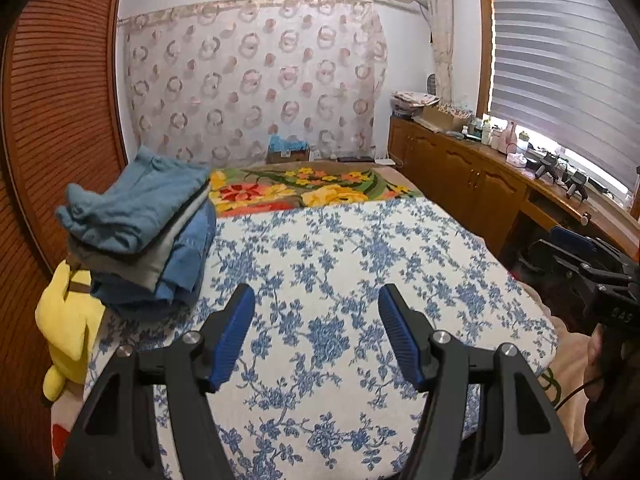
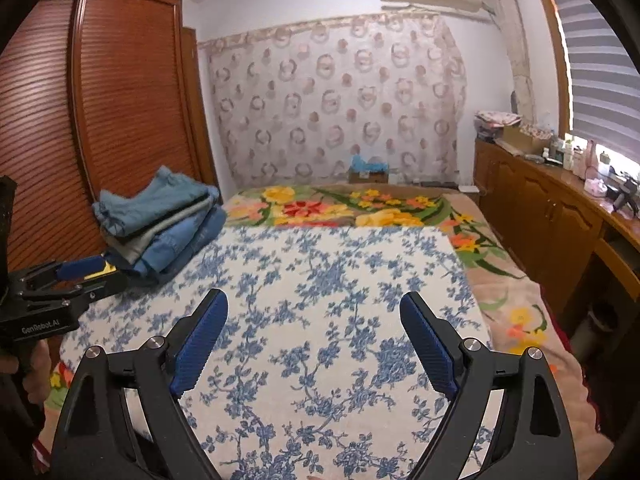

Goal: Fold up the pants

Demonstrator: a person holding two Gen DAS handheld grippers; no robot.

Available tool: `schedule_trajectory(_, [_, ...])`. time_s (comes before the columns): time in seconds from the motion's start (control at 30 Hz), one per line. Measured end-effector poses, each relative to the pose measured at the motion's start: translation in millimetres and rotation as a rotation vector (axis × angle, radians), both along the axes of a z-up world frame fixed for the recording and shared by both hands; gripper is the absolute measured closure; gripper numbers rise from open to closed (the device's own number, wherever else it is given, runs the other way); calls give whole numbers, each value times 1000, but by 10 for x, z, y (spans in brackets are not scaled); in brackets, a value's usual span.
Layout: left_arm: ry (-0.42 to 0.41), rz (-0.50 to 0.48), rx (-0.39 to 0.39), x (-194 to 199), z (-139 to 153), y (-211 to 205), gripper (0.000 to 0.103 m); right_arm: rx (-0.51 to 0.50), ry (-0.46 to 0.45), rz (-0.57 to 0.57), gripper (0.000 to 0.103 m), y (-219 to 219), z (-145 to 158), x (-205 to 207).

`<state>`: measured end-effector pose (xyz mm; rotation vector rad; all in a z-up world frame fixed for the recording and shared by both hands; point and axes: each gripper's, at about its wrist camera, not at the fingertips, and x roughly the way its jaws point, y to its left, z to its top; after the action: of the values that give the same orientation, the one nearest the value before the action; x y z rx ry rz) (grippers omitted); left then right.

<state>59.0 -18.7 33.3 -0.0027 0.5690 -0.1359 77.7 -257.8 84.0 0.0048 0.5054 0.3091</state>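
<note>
Both hand-held grippers hung above the bed with nothing in them. The left hand-held gripper [image 1: 316, 336] had its blue pads spread wide over the blue-flowered sheet [image 1: 360, 264], and the right hand-held gripper [image 2: 314, 344] was spread just as wide over the same cloth. No pants lay flat in front of either one. The only pants in view were in the stack of folded clothes [image 1: 140, 232] at the far left of the sheet, close to the wooden louvred wardrobe [image 1: 60, 100]: a light blue pair on top, a grey layer below, darker blue denim at the bottom.

By my judgement this was a pause between garments, either with the last pair just stacked or with a fresh pair still to be fetched; the pictures did not settle which. If another pair was due, the next move would call for bringing it onto the bare middle of the sheet and spreading it flat before any fold.

The left wrist view alone showed a yellow plush toy [image 1: 68, 316] just near of the stack at the bed's left edge, and the right hand-held gripper low at its right margin. The right wrist view alone showed the left hand-held gripper from the side, near the stack's base, and more of the floral blanket [image 2: 500, 276] running down the bed's right side beside the wooden cabinets [image 2: 540, 216].
</note>
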Motion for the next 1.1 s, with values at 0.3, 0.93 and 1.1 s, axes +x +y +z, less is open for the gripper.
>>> schedule_trajectory(0.3, [-62, 0, -2, -121, 308, -26, 39, -6, -64, -33, 13, -15, 270, -104])
schedule_trajectory(0.93, [-125, 58, 0, -390, 532, 131, 39, -7, -120, -34, 11, 120, 447, -203])
schedule_trajectory(1.1, [-126, 68, 1, -401, 525, 180, 39, -6, -120, -35, 11, 119, 451, -209])
